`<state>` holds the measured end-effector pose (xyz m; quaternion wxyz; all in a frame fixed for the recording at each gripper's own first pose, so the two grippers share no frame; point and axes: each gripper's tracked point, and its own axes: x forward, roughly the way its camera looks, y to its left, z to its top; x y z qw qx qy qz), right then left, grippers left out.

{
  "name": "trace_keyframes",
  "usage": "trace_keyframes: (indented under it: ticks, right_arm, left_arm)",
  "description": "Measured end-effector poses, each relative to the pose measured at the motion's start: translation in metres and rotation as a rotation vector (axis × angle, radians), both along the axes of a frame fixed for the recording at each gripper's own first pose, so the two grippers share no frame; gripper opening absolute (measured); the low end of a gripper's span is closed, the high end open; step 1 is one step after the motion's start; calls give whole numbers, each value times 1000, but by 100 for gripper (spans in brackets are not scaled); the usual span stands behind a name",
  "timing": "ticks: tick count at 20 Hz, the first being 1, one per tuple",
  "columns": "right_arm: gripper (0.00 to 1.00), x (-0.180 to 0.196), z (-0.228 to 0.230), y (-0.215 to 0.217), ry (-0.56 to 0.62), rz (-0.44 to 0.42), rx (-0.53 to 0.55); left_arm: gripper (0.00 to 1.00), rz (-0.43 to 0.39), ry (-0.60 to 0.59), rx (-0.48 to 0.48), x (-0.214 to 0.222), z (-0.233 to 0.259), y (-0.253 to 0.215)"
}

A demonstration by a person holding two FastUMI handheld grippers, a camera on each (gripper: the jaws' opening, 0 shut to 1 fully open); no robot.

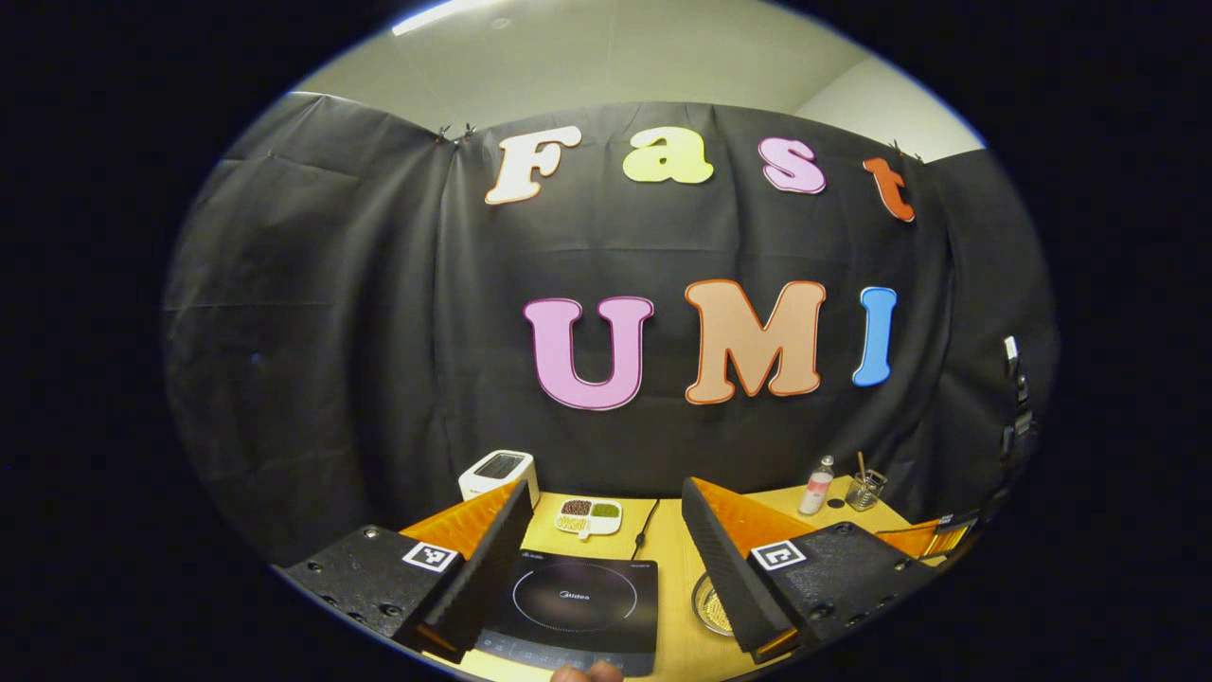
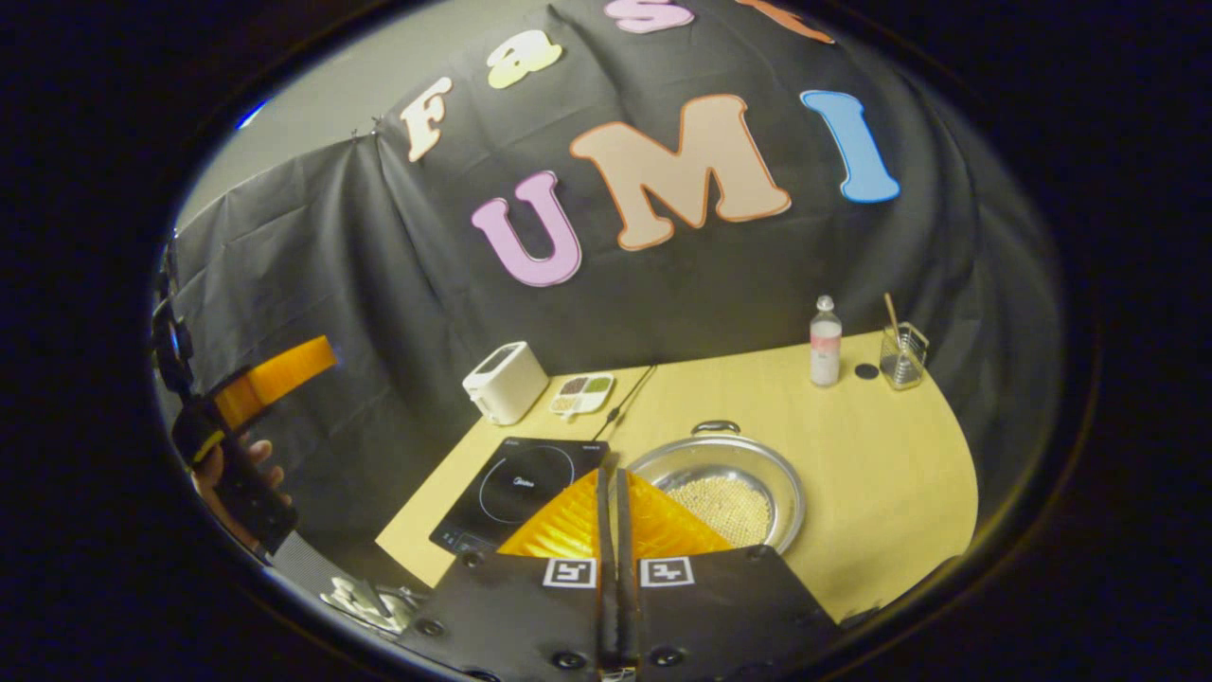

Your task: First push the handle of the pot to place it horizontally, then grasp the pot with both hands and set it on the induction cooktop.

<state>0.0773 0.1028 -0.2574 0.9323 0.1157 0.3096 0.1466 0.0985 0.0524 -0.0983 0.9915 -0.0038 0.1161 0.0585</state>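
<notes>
On the pale wooden surface [image 2: 881, 474] sits the pot [image 2: 717, 493], a shallow steel one with small pale beads in its bottom, just to the right of the induction cooktop [image 2: 516, 493] and near my right claw [image 2: 614, 493]. I judge the task barely begun: the pot is off the cooktop, neither claw touches it, and its one visible handle [image 2: 715, 427], a loop at the far rim, seems upright rather than flat, though it is too small to be sure.

My right claw is clenched with nothing between its fingers, pointing toward the pot's near-left rim. My left claw [image 1: 606, 545] is spread wide and grasps nothing, raised over the cooktop [image 1: 575, 597], with the pot's edge [image 1: 710, 606] peeking beside its right finger. From the right gripper view I see that left claw [image 2: 275, 374] held well off to the side by a hand [image 2: 237, 474].

Left to do, by my reckoning: push the handle, grasp both sides, lift and set down.

Counting: one pot, one cooktop, one white toaster [image 2: 505, 382], one divided dish [image 2: 581, 393], one bottle [image 2: 825, 341], one glass cup [image 2: 902, 355] with a stick.
</notes>
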Motion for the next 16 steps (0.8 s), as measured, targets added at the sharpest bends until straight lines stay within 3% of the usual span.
trace_keyframes:
  ticks: [7, 16]
  right_arm:
    - [2, 0, -54, 25, 147, -60, -9]
    - [0, -20, -132, 46, 324, -150, -128]
  left_arm:
    - [95, -90, 10, -36, 53, -30, 20]
    - [97, -268, 34, -109, 103, -79, 24]
